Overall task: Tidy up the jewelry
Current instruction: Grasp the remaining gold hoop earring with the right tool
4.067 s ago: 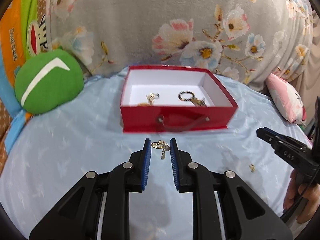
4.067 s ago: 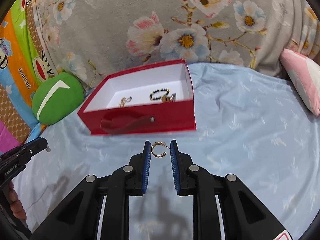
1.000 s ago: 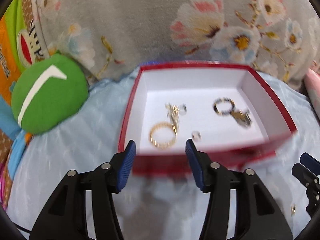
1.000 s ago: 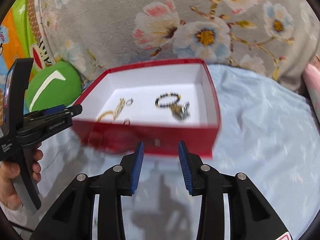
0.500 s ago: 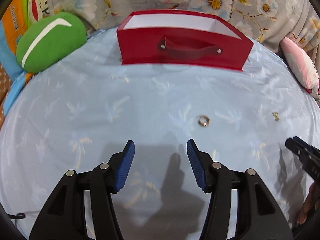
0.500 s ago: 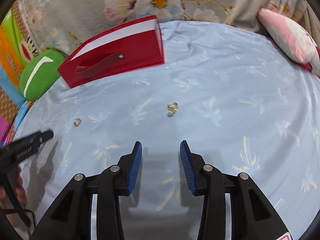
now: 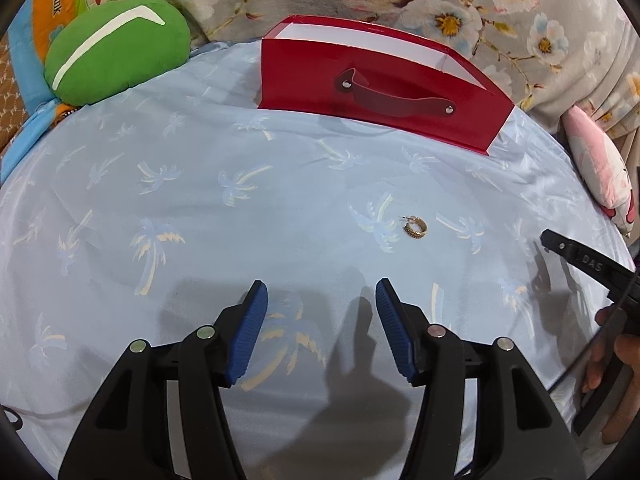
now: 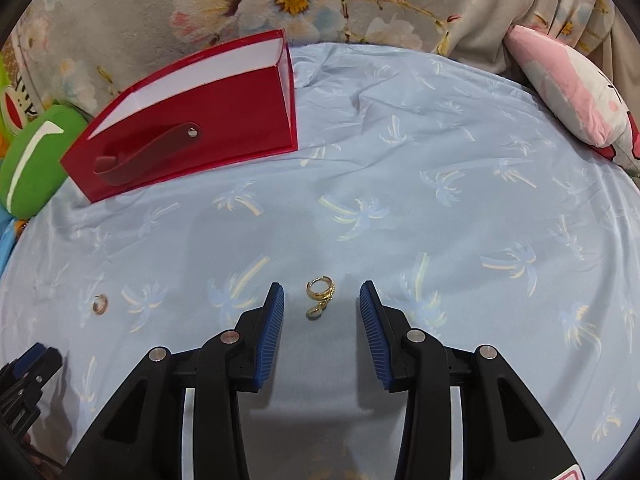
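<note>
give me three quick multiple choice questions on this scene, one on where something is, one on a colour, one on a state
1. Where does the charm earring lie?
A. in the box
B. on the sheet between the right gripper's jaws
C. on the green cushion

2. What colour is the box outside?
A. red
B. blue
C. white

3. How is the left gripper?
A. shut on the ring
B. open, holding nothing
C. shut, holding nothing

Answers:
1 B: the earring rests on the sheet between the right gripper's blue pads, untouched.
2 A: its front and side walls are red; only the lining is white.
3 B: its jaws stand apart over bare sheet, with the ring lying beyond them.
</note>
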The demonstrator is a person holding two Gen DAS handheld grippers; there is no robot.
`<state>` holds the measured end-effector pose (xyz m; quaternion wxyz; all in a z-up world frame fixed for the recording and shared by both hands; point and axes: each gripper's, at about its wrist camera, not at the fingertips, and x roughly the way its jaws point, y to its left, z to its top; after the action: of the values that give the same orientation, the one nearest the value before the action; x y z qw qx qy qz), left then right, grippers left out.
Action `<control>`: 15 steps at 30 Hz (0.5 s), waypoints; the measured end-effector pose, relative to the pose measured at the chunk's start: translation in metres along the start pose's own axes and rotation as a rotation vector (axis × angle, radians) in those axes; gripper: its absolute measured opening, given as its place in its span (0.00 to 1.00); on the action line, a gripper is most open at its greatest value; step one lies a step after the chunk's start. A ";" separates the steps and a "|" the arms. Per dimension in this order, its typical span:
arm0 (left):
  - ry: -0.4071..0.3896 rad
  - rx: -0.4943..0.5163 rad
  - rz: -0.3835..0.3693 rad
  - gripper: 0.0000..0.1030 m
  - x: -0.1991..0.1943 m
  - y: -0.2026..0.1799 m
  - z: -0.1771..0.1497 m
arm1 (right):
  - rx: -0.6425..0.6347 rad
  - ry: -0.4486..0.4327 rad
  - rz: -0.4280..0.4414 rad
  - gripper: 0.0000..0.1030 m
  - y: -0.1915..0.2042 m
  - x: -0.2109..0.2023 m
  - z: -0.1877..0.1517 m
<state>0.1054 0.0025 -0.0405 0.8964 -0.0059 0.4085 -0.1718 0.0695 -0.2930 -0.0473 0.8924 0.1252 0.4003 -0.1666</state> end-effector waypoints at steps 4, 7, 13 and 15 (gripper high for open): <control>-0.004 -0.021 -0.019 0.57 -0.001 0.003 -0.001 | -0.003 0.002 -0.015 0.37 0.001 0.003 0.002; 0.001 -0.002 0.003 0.58 0.000 -0.002 0.000 | -0.012 0.004 -0.040 0.24 0.004 0.004 0.001; 0.019 0.048 0.011 0.58 0.012 -0.020 0.013 | -0.001 0.003 -0.032 0.13 0.001 0.003 0.001; 0.029 0.072 -0.012 0.58 0.018 -0.033 0.020 | 0.008 0.000 -0.023 0.13 -0.001 0.003 0.001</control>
<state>0.1210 -0.0367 -0.0355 0.8890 0.0263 0.4149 -0.1918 0.0716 -0.2949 -0.0484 0.8899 0.1239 0.4011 -0.1784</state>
